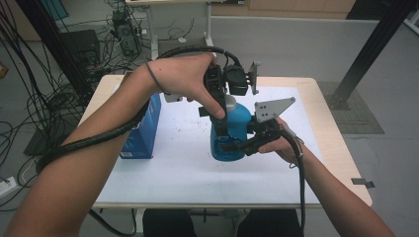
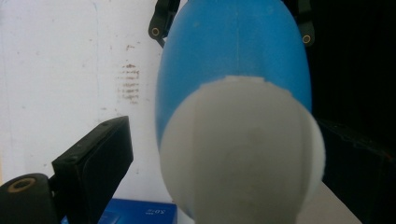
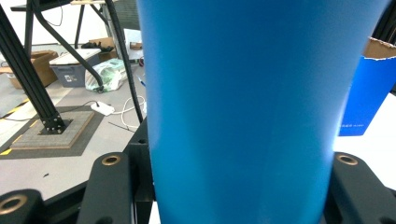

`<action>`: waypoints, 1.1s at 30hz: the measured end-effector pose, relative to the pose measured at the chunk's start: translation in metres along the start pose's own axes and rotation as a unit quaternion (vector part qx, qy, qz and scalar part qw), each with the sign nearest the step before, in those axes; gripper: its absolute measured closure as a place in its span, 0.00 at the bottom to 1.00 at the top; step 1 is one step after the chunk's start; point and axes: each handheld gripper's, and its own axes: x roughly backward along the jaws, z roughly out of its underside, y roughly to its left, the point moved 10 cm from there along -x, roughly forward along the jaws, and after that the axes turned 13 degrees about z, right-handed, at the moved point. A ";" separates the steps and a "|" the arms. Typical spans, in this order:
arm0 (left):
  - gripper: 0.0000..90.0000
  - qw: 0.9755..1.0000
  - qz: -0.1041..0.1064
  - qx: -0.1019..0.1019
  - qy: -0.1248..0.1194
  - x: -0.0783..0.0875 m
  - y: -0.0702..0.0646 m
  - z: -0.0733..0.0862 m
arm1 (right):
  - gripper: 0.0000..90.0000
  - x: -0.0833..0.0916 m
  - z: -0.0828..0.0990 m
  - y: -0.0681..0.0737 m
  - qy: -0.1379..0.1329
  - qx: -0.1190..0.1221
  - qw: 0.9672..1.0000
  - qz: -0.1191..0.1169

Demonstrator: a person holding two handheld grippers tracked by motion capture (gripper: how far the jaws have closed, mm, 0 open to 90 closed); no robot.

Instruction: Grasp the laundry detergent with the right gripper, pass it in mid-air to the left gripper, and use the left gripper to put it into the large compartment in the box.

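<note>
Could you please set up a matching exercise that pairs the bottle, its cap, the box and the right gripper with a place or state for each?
Things:
1. blue bottle
2. white cap
3. blue box
4. right gripper

Places or states:
A. stands at the left of the white table top
B. shut on the bottle's lower body
C. upright at the middle of the table
D. sits on top of the bottle, right below the left gripper

Pairs: 1-C, 2-D, 3-A, 4-B

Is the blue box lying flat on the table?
No, the blue box stands upright on the table, left of the blue bottle.
</note>
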 end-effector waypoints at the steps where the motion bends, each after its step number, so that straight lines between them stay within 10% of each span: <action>1: 0.09 1.000 0.000 0.000 0.000 0.000 0.000 0.000 | 0.48 0.000 0.000 0.000 0.000 0.000 1.000 0.000; 33: 0.09 1.000 0.000 0.003 0.002 0.000 0.004 0.002 | 0.48 0.000 0.008 -0.005 0.004 -0.005 1.000 0.006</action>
